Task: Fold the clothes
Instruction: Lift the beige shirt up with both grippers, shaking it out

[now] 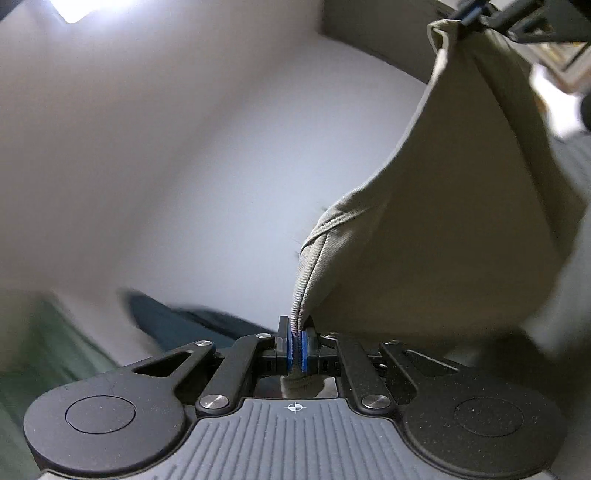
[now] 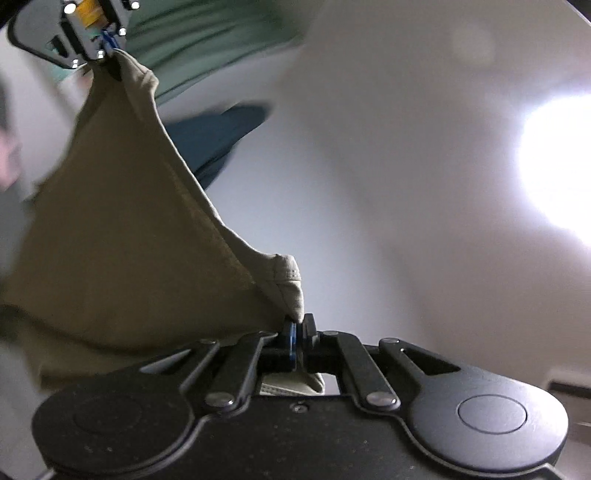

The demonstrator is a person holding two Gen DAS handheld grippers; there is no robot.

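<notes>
1. Pale grey surface (image 1: 207, 177), blurred, lay behind.
2. Khaki knit garment (image 1: 443, 229) hung stretched between left gripper (image 1: 295, 350) and right gripper (image 2: 298, 338), each clamped on a hem corner.
3. Judged: spreading stage; next, lay flat.
4. Dark teal cloth (image 2: 218, 136) and green cloth (image 2: 207, 40) lay nearby, possibly crowding.

Surface (image 1: 184, 166): pale white, blurred.
Light (image 2: 561, 166): a bright glare lay at the right.
Wall (image 1: 369, 33): grey-beige.

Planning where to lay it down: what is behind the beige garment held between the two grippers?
Beyond the beige garment, a dark teal cloth and green fabric lie on a white surface. Whatever lies directly behind it stays hidden.
</notes>
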